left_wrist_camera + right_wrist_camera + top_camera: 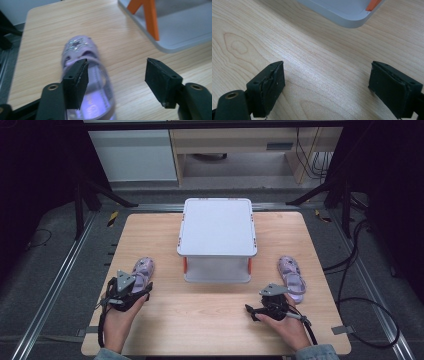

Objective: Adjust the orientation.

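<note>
1. wooden table (215, 320) seen from above, with a grey two-tier rack (217, 227) on orange posts standing at its middle toward the far edge.
2. one lilac sandal (143, 269) lies left of the rack, toe pointing away from the person; its twin, the second sandal (291, 276), lies right of the rack, also toe away.
3. left gripper (141, 292), held in the person's left hand (119, 320), sits at the heel end of the lilac sandal (86, 82); in the left gripper view its jaws stand apart, one jaw over the sandal's edge and the other over bare wood, the pads pressing on nothing.
4. a silver star shows on the toe of that sandal, and an orange post (150, 17) of the rack rises just beyond it.
5. right gripper (255, 312), held in the person's right hand (287, 327), rests low over the table just beside the heel of the second sandal; in the right gripper view its jaws gape wide over bare wood, with the rack's corner (347, 15) ahead.
</note>
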Demonstrator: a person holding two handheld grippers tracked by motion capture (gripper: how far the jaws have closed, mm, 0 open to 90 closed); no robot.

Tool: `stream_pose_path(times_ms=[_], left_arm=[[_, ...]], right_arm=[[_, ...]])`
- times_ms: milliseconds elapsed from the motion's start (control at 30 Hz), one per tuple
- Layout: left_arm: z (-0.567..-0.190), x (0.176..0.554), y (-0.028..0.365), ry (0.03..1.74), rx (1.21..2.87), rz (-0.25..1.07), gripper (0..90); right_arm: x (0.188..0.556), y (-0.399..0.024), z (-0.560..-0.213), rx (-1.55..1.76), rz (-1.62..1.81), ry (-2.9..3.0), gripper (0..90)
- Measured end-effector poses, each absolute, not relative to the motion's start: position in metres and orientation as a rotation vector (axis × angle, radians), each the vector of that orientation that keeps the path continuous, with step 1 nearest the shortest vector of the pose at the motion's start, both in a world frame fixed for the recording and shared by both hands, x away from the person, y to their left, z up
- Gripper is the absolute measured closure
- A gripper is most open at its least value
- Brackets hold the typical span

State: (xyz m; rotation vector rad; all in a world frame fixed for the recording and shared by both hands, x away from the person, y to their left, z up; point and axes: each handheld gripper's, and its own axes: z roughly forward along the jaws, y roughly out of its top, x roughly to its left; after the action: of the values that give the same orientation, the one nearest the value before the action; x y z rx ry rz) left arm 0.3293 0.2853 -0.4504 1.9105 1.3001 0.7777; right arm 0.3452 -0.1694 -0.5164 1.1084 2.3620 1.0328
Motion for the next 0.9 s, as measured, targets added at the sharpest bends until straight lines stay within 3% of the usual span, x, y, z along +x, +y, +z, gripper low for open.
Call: stream_pose_path(times_ms=[433, 733, 900], left_arm=[[-0.474, 0.348, 0.288, 1.358, 1.998, 0.713, 49.9], [-0.478, 0.357, 0.295, 1.368, 1.947, 0.620, 77.6], [-0.468, 0.351, 0.304, 1.388, 1.880, 0.629, 84.7]], right_arm=[[0.345, -0.170, -0.516, 1.104, 1.034, 2.364, 13.4], [0.345, -0.170, -0.516, 1.103, 1.034, 2.365, 13.4], [0.345, -0.170, -0.516, 1.104, 1.033, 2.364, 13.4]])
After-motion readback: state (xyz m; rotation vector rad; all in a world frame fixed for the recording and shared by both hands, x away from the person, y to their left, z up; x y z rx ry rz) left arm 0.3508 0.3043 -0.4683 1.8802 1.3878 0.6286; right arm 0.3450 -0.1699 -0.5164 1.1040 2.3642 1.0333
